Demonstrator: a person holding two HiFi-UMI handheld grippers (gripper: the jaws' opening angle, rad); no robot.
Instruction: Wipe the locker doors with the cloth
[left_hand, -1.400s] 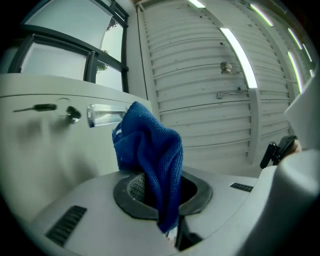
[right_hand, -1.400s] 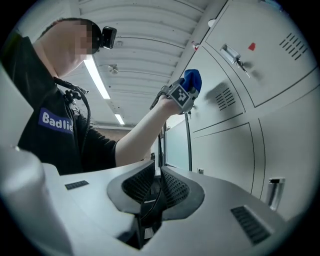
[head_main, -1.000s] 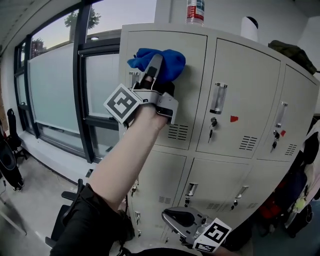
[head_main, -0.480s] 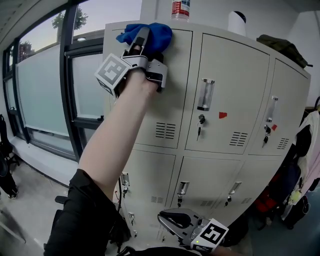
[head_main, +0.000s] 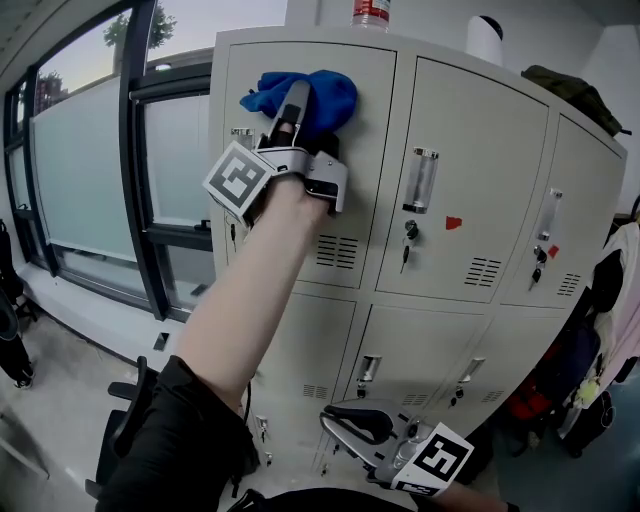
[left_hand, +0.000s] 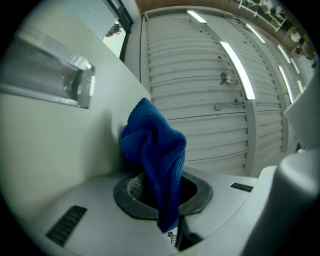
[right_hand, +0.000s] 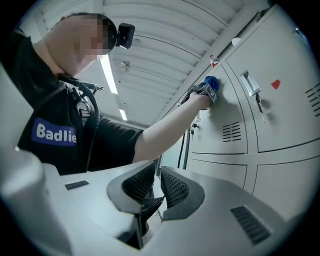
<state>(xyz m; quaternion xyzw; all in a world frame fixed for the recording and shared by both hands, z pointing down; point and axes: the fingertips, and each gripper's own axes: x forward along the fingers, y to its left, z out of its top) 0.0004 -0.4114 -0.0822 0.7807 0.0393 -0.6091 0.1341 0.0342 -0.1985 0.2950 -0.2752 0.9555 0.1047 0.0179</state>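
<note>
The bare left arm (head_main: 250, 300) reaches up and forward. The left gripper (head_main: 296, 103) clamps the blue cloth (head_main: 335, 95) and presses it against the upper-left locker door (head_main: 365, 200), near its top. The right gripper (head_main: 345, 428) hangs low, its jaws nearly together on nothing. The cloth hides the left jaw tips, and the frame edge crops the bottle (head_main: 370, 12) on top of the lockers.

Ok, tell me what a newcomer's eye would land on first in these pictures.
The blue cloth stands out first. It is clamped in the left tool and held against the top of the upper-left locker door, bright against the pale grey metal. The right tool hangs low in front of the bottom lockers, shut and empty.
</note>
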